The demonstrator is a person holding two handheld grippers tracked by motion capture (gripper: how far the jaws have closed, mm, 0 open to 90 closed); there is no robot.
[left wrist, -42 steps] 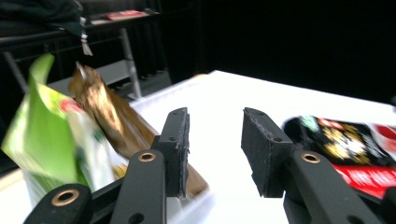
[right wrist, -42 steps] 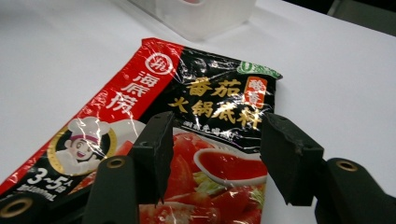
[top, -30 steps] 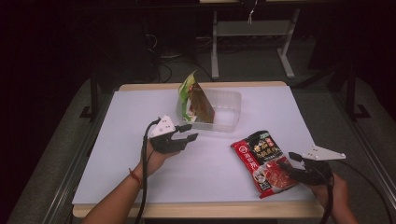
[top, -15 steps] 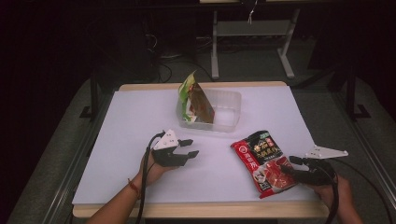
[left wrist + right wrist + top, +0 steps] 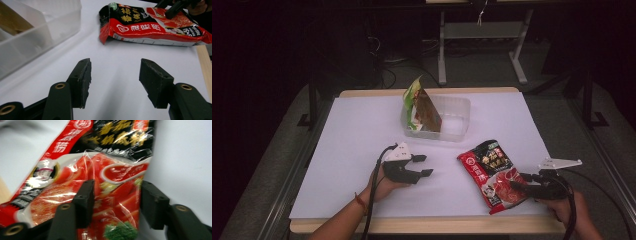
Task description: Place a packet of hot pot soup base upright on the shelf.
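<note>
The right gripper point(image 5: 523, 181) is holding its matte black, blocky fingers point(image 5: 84, 202) spread on either side of the near end of the red sauce packet point(image 5: 493, 173); they have just been narrowing, and whether the pads are already pressing the film cannot be told. The packet is a flat, glossy plastic pouch, crinkled and throwing back light, printed red and black with a picture of tomato soup and a cartoon cook. It is lying on the table point(image 5: 362, 130), stretching away from these fingers toward the middle.

The left gripper point(image 5: 423, 165) is keeping its fingers point(image 5: 82, 82) apart with nothing between them, having just been widening; their rubbery pads are looking scuffed at the edges. They are hovering low over the smooth white sheet covering the table, with a bare wooden edge beside them. The packet is lying well ahead of these fingers, apart from them. Off to their other side, a clear, frosted plastic tub point(image 5: 456, 117) with rounded corners is standing, a green and brown foil pouch point(image 5: 422, 107) leaning upright inside it.
</note>
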